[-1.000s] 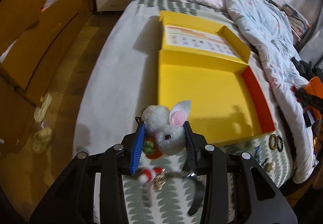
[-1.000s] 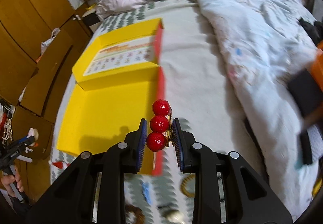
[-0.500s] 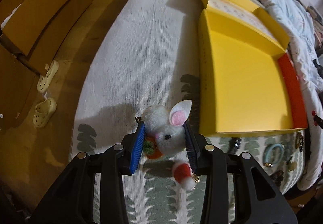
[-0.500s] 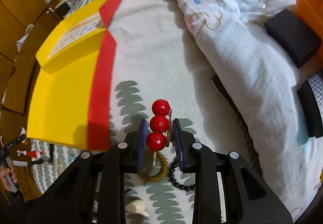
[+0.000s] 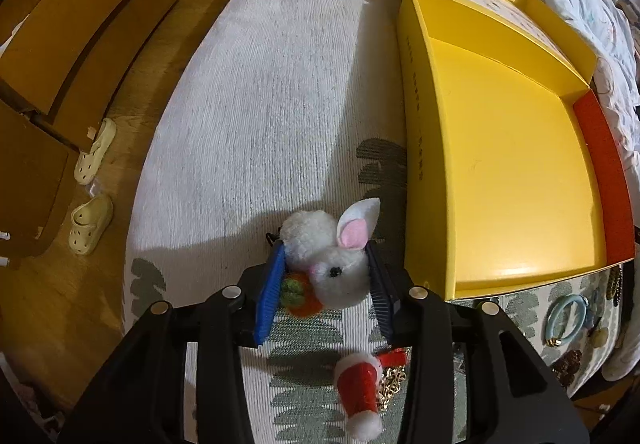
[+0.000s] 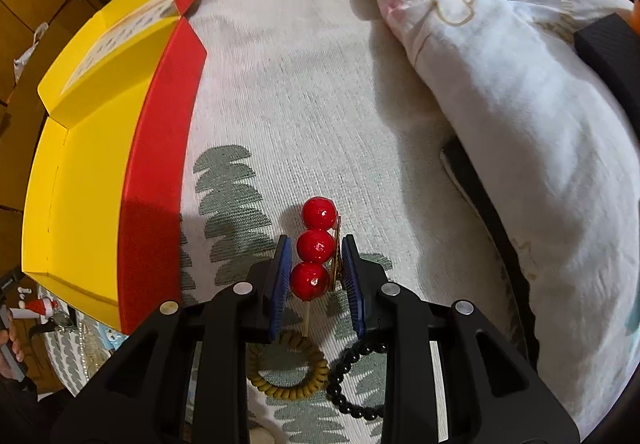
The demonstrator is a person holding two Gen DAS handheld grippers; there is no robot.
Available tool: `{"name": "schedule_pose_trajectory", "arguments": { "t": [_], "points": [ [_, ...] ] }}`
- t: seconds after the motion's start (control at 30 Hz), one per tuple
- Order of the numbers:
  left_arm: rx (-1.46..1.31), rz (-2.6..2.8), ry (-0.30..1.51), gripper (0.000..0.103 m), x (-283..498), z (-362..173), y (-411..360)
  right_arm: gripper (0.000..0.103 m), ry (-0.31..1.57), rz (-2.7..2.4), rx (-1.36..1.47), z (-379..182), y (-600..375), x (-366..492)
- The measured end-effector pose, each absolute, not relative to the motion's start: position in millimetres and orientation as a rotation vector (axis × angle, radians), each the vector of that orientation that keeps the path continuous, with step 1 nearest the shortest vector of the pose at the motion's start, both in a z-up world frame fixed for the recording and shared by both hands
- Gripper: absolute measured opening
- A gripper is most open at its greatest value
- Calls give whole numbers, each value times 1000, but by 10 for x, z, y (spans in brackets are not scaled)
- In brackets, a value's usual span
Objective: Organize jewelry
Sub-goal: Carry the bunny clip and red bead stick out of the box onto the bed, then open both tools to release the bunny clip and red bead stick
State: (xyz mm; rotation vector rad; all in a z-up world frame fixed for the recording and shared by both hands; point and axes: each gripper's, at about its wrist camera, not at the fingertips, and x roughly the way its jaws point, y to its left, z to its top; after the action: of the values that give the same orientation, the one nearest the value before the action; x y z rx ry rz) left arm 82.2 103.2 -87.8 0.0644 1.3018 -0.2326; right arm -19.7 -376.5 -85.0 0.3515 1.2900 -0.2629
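Note:
In the left wrist view a white pom-pom rabbit clip (image 5: pixel 332 264) with an orange carrot sits between the pads of my left gripper (image 5: pixel 325 246). Its jaws are opening, the pads still touching the fluff, low over the bed sheet left of the open yellow box (image 5: pixel 416 164). In the right wrist view my right gripper (image 6: pixel 316 240) is shut on a clip with three red balls (image 6: pixel 316 244) on a stick, just above the sheet. It is to the right of the box's red wall (image 6: pixel 160 124).
Below the left gripper lie a Santa-hat charm (image 5: pixel 358 384) and a gold chain (image 5: pixel 390 384); a blue hair tie (image 5: pixel 566 318) lies by the box. A brown coil tie (image 6: pixel 288 368) and black bead bracelet (image 6: pixel 352 384) lie under the right gripper. A quilt (image 6: pixel 500 84) is bunched to the right. Slippers (image 5: pixel 90 224) stand on the floor.
Both grippers have sunk toward the sheet and tipped downward, each with its clip. The left now sits left of the box, the right to the box's right.

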Motion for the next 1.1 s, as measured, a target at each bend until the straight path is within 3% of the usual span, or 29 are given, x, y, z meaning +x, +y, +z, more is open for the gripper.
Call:
{"name": "schedule_pose_trajectory", "arguments": {
  "t": [0.63, 0.7, 0.77, 0.83, 1.1],
  "points": [
    [75, -221, 1237, 56, 803, -667, 1051, 33, 1266, -289, 313, -753, -3685, -213],
    [70, -221, 1220, 57, 791, -605, 1079, 38, 1259, -294, 308, -701, -3666, -231],
    [64, -213, 1199, 61, 773, -539, 1109, 54, 1247, -299, 301, -634, -3642, -267],
    [68, -203, 1171, 64, 738, -464, 1146, 61, 1227, -310, 291, -546, -3610, -327],
    [50, -170, 1037, 79, 432, -56, 1251, 61, 1157, -303, 280, -214, -3364, -584]
  ]
}}
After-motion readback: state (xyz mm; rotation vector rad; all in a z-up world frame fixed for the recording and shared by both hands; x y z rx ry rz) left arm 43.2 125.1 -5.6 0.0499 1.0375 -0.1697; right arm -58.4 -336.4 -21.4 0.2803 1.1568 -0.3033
